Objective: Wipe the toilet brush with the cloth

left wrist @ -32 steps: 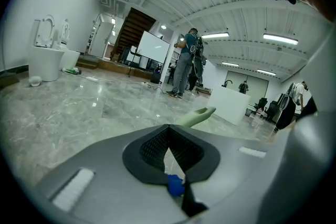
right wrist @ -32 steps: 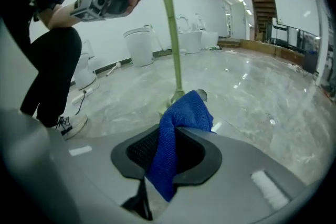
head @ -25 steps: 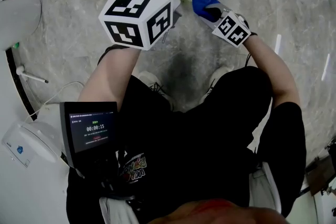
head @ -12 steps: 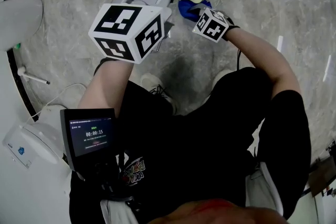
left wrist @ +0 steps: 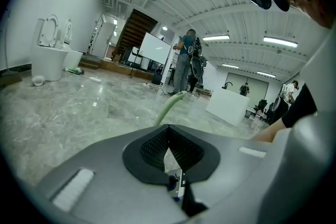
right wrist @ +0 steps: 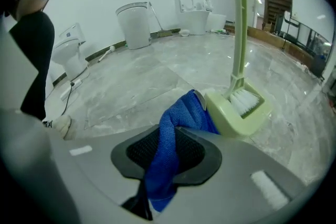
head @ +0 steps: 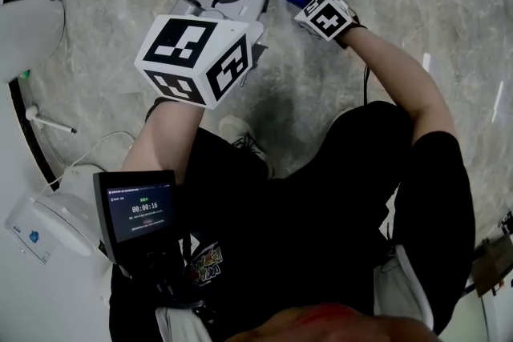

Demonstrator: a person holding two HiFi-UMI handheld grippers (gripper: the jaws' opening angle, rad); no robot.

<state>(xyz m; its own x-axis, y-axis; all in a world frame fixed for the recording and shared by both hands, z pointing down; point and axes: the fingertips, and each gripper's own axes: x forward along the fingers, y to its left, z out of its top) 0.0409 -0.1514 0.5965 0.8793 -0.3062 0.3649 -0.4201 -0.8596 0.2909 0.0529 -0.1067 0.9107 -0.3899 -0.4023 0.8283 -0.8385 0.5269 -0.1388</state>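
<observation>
Just beyond the right tongs (right wrist: 169, 150), brush (right wrist: 239, 108) seemingly touches their gripped cloth (right wrist: 181, 119).

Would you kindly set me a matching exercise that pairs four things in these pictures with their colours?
Things:
1. cloth
2. toilet brush
3. toilet with raised seat
4. screen

Colours:
A. pale green
B. white
C. blue
D. black, with a lit timer

Pairs: 1-C, 2-A, 3-B, 4-D
</observation>
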